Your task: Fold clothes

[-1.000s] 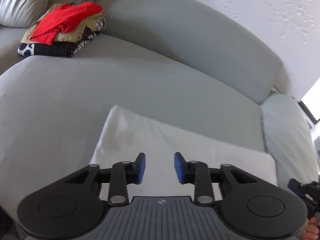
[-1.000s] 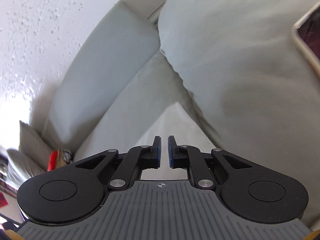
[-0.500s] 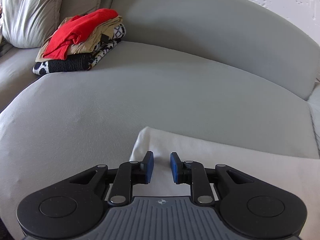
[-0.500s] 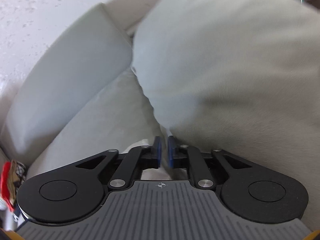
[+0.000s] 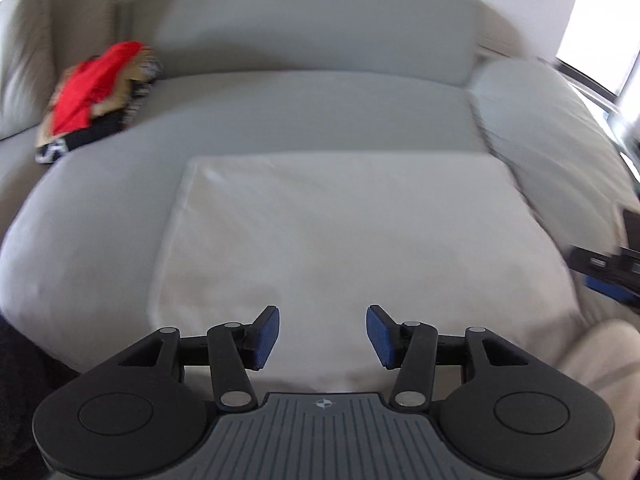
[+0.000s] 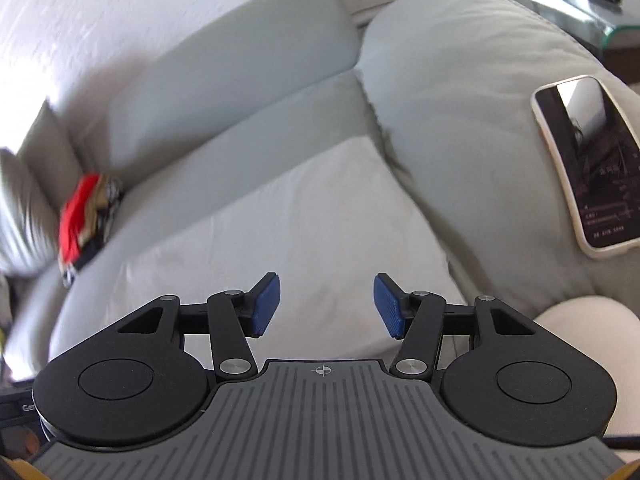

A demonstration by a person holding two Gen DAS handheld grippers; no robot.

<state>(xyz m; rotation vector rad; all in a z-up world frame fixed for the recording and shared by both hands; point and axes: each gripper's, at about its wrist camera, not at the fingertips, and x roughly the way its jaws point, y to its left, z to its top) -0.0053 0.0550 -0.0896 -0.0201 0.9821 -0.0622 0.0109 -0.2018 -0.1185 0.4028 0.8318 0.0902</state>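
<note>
A folded white cloth (image 5: 352, 236) lay flat on the seat of a grey sofa (image 5: 312, 112), against the sofa's right armrest. The left gripper (image 5: 322, 337) and right gripper (image 6: 326, 305) hovered above the cloth's near edge, both spread wide, grasping nothing. A pile of folded clothes (image 5: 96, 96) sat at the sofa's far left. A phone (image 6: 584, 164) rested on the armrest.

seat left of white cloth (image 5: 340, 232): bare cushion, open passage
far left: clothes pile (image 5: 96, 96) blocks
right: armrest (image 6: 472, 92) with phone (image 6: 588, 168) blocks
</note>
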